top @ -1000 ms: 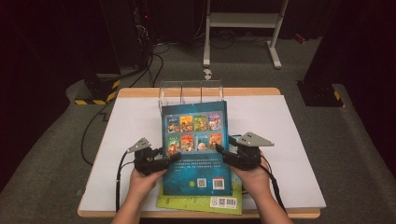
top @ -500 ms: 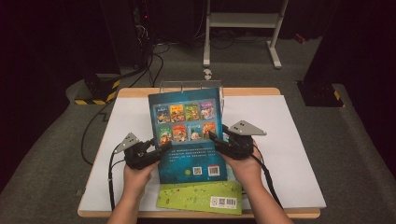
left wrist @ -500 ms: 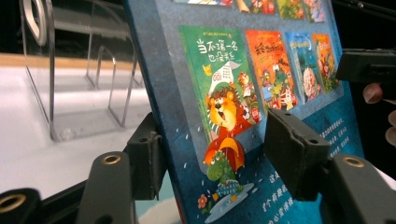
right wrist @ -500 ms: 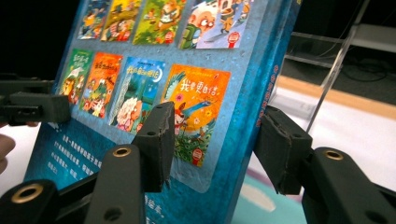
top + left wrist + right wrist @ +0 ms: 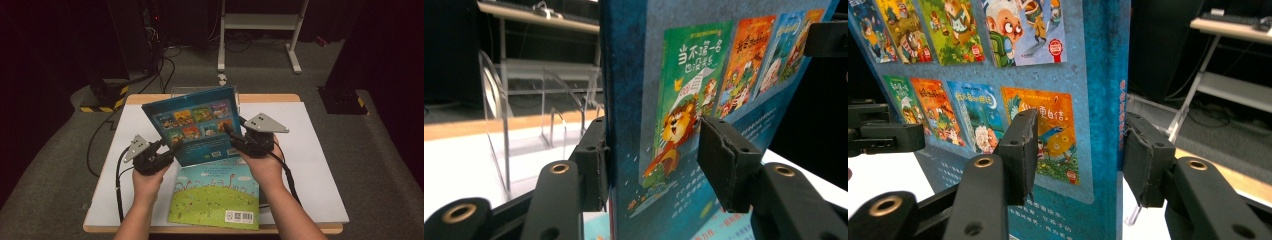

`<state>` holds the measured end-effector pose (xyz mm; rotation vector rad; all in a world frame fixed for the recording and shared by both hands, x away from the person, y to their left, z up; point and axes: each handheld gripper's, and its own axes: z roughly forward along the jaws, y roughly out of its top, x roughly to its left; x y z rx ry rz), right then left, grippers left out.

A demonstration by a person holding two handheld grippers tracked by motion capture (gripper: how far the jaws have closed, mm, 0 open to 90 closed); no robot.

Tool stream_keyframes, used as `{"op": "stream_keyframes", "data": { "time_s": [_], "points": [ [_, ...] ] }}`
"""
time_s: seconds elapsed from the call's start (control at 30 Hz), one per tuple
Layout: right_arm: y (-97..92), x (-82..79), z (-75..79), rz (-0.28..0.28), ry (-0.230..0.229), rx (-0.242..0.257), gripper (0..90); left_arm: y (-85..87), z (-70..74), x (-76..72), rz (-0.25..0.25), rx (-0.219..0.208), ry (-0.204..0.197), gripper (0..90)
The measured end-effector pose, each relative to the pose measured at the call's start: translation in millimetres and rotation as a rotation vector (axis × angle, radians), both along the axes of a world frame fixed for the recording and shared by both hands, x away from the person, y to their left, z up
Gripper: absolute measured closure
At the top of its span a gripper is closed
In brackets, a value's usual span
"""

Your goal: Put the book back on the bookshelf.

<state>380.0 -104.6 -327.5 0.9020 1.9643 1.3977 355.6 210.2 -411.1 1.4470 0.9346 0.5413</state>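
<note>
Jaws' inner faces behind blue book [image 5: 196, 127]

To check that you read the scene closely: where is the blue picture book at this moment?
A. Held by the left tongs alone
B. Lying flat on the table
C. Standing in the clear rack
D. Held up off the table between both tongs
D: the blue picture book is tilted up above the table, with the left tongs and the right tongs on opposite edges.

The far middle of the table [image 5: 320, 150] is blocked by a clear rack [image 5: 524, 120], just behind the raised blue book [image 5: 195, 125]. The near middle is covered by a green book [image 5: 215, 195]. Open tabletop is left at both sides.
</note>
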Motion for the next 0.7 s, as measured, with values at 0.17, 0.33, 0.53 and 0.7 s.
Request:
{"op": "stream_keyframes", "data": {
  "time_s": [0.17,0.33,0.53,0.7],
  "points": [
    [6.3,2.3,1.8,0.005,-0.005,0.006,54.0,8.4,4.3,1.8,0.016,-0.011,-0.019,49.2],
    [11.7,0.0,-12.7,0.022,0.008,0.01,54.7,16.4,-5.9,-1.6,0.029,-0.001,-0.029,48.7],
    [19.1,-7.3,-20.2,0.035,-0.028,0.01,55.8,24.1,-17.8,-3.7,0.034,-0.015,-0.025,47.8],
    [25.2,-15.3,-23.2,0.061,-0.054,-0.006,55.3,29.7,-23.8,-5.5,0.048,-0.014,-0.014,45.8]
  ]
}}
